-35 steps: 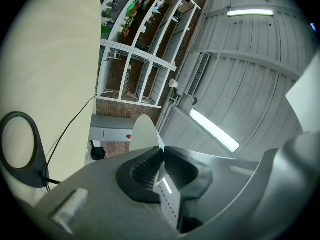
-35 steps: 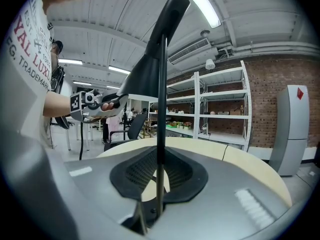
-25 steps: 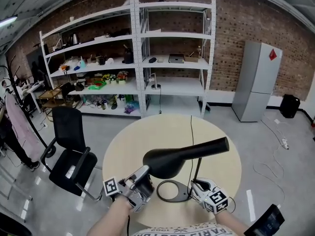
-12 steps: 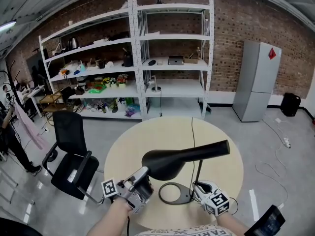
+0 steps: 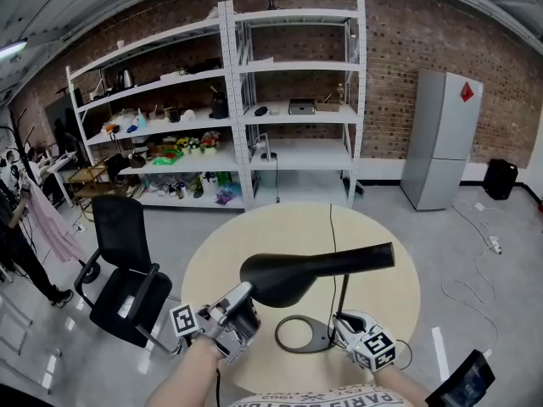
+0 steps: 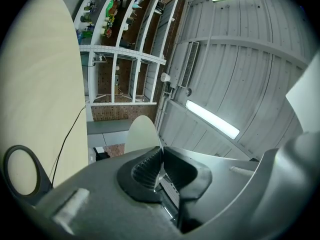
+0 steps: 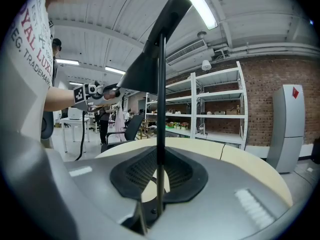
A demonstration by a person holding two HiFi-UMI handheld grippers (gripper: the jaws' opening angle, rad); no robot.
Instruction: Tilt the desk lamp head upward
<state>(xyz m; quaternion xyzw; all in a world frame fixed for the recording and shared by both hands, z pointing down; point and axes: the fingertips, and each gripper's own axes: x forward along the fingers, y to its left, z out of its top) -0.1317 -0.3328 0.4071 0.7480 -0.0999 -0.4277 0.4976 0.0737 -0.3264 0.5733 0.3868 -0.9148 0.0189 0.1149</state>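
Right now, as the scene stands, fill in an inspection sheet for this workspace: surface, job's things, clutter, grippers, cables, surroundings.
Surface: round pale table, carrying only the lamp.
Job's things: black lamp head, close to level, on a thin lamp stem rising from a ring base.
Clutter: nothing seen on the table.
Grippers: left gripper has just been closing its jaws, with the lamp head's rim between them; right gripper is shut on the lamp stem, low down.
Cables: thin black cable across the table to the lamp; floor cord at right.
Surroundings: white shelving, grey cabinet, black chair.
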